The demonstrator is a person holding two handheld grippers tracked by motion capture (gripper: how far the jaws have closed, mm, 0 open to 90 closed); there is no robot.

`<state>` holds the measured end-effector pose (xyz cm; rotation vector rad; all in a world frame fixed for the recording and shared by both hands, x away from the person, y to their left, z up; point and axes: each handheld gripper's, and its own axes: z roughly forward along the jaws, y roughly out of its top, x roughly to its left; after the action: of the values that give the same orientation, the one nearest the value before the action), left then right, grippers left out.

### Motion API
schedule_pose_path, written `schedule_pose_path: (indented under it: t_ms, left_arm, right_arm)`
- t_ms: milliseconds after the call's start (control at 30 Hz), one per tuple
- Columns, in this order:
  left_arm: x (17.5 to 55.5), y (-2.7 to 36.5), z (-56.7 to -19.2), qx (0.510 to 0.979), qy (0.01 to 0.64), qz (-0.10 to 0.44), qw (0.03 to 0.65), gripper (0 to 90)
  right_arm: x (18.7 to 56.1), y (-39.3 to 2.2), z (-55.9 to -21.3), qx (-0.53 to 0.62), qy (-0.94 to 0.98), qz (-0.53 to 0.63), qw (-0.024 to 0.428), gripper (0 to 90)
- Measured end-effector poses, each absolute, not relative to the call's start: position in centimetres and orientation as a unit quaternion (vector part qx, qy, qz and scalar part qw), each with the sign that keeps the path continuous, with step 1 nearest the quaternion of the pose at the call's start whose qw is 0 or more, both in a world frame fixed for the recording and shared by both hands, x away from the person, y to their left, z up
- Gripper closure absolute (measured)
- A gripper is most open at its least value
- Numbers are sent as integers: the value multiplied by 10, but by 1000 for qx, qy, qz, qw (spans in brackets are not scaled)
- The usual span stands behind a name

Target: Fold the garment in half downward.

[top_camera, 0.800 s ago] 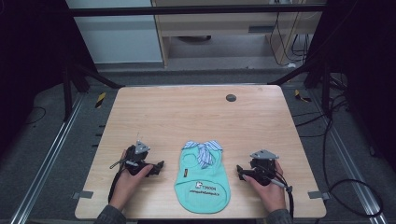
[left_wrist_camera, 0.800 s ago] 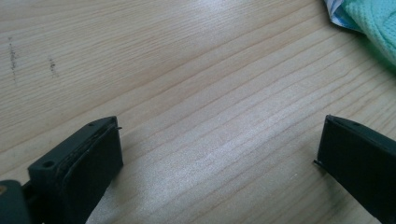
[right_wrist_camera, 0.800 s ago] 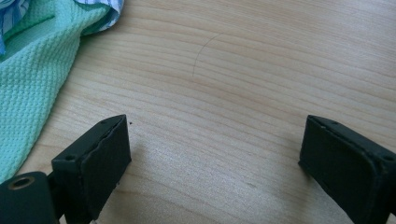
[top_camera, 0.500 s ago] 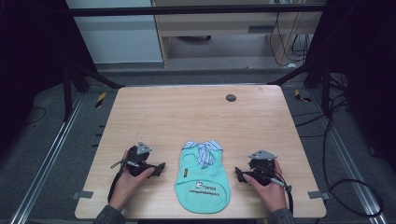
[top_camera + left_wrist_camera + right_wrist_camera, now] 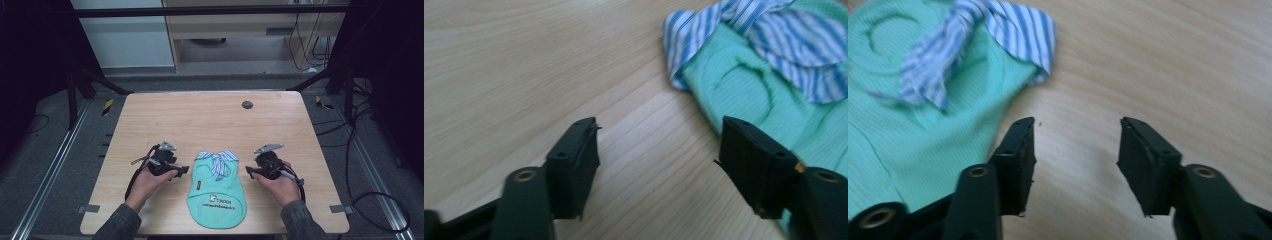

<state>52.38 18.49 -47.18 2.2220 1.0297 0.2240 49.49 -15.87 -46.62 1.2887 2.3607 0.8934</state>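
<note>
A small mint-green shirt [image 5: 218,194] with a blue-and-white striped collar [image 5: 218,161] lies flat near the table's front edge, with white lettering on its lower part. My left gripper [image 5: 183,170] rests just left of it, jaws pointing toward the shirt. In the left gripper view my left gripper [image 5: 660,126] is open over bare wood, its right jaw above the shirt's [image 5: 764,95] edge. My right gripper [image 5: 249,172] sits just right of the shirt. The right gripper view shows my right gripper [image 5: 1078,122] open and holding nothing, its left jaw at the shirt's [image 5: 923,120] hem.
The wooden table [image 5: 200,120] has a dark round grommet [image 5: 247,104] near its far edge. Grey tape tabs [image 5: 88,208] mark the front corners. Cables lie on the floor [image 5: 380,200] to the right, and a dark frame stands around the table.
Both hands have shifted inward and a little forward, bringing each gripper closer to the sides of the shirt. The shirt has not moved.
</note>
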Motion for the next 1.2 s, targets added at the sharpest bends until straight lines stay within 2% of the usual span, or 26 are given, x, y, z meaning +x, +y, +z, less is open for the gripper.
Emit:
schedule_pose_path:
  t_ms: [67,167,367,467,767,1000,1167,1200]
  left_arm:
    - [533,174,-467,853,392,87,334,436]
    - [543,165,-464,846,401,78,343,511]
    - [559,150,-457,846,405,83,337,585]
    - [566,141,-460,852,406,77,322,594]
    - [573,122,-475,868,399,78,287,605]
    - [571,122,-480,868,398,78,288,643]
    - [570,122,-481,870,391,73,292,696]
    - [569,121,-482,869,389,72,297,735]
  right_arm:
    - [506,-145,-463,437,830,312,153,611]
    - [515,-134,-462,430,832,316,152,662]
    - [534,-119,-465,436,829,320,144,713]
    - [541,-113,-467,437,833,313,135,714]
    - [558,-104,-477,452,830,302,126,645]
    - [559,-101,-484,457,832,289,120,618]
    - [558,-100,-485,455,833,291,119,616]
    - [558,-100,-485,453,834,292,118,672]
